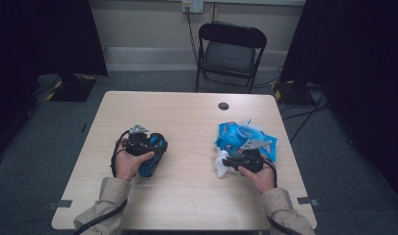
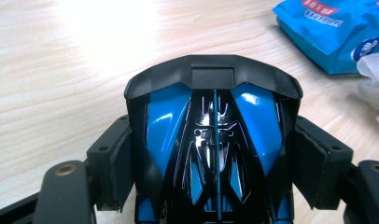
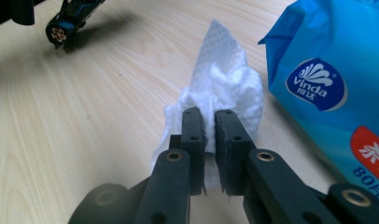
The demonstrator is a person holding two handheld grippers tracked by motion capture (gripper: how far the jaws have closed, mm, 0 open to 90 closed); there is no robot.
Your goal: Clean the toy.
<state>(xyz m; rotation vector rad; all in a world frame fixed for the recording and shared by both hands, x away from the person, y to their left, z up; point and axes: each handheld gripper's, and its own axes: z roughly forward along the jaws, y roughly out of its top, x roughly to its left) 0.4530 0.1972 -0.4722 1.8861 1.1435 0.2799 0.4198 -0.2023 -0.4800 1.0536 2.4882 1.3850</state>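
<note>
Blue-and-black toy car [image 2: 215, 149], centre-left of the high view, is clamped across its body by the left gripper [image 2: 211, 168]. Right gripper [image 3: 208, 140], lower right, pinches a crumpled white wet wipe [image 3: 225, 84], jaws nearly closed. Judgement: bring the wipe across low, keep the car steady, wipe with light pressure. The blue Vinda wipe pack [image 3: 327, 88] lies just beside the wipe; the table [image 1: 187, 196] between is unobstructed.

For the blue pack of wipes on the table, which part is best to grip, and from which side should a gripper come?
Probably the crimped end seam of the blue wipes pack, approached from the bare table side. The pack lies flat, soft and wide, so its body likely exceeds the jaws, while the thin flat seam suits them. The right gripper already pinches a white wipe beside it.
</note>
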